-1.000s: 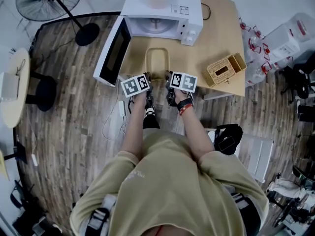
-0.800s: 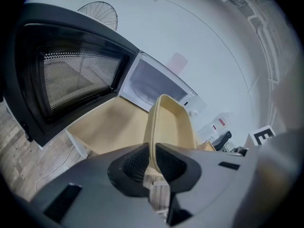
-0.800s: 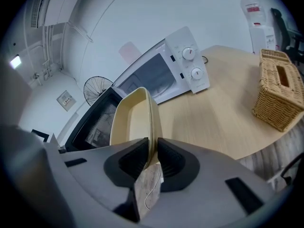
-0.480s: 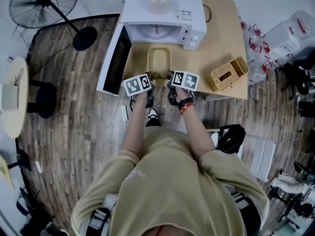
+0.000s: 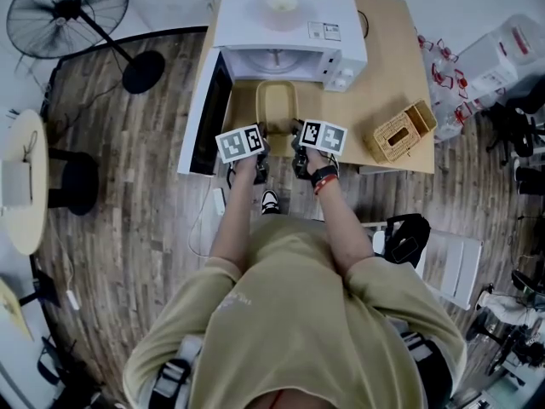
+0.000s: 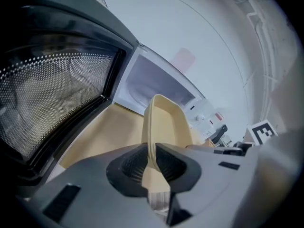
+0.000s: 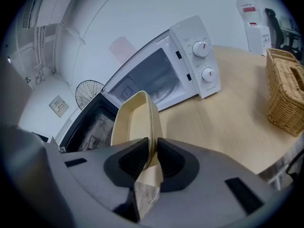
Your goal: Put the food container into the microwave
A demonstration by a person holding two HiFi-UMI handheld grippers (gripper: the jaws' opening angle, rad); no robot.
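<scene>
The tan food container (image 5: 277, 105) is held level over the wooden table in front of the white microwave (image 5: 285, 25), whose door (image 5: 203, 113) stands swung open to the left. My left gripper (image 5: 255, 147) is shut on the container's (image 6: 164, 122) near left rim. My right gripper (image 5: 300, 147) is shut on the container's (image 7: 135, 122) near right rim. The container's far end sits close to the microwave's cavity opening (image 5: 274, 60).
A wicker basket (image 5: 398, 132) sits on the table (image 5: 383, 66) to the right. The microwave's control knobs (image 7: 203, 61) face me at its right. A floor fan (image 5: 68, 7) and a round side table (image 5: 21, 181) stand to the left, and clutter lies on the floor at the right.
Both grippers and the container have moved forward toward the microwave's opening; the whole view has shifted closer to the table.
</scene>
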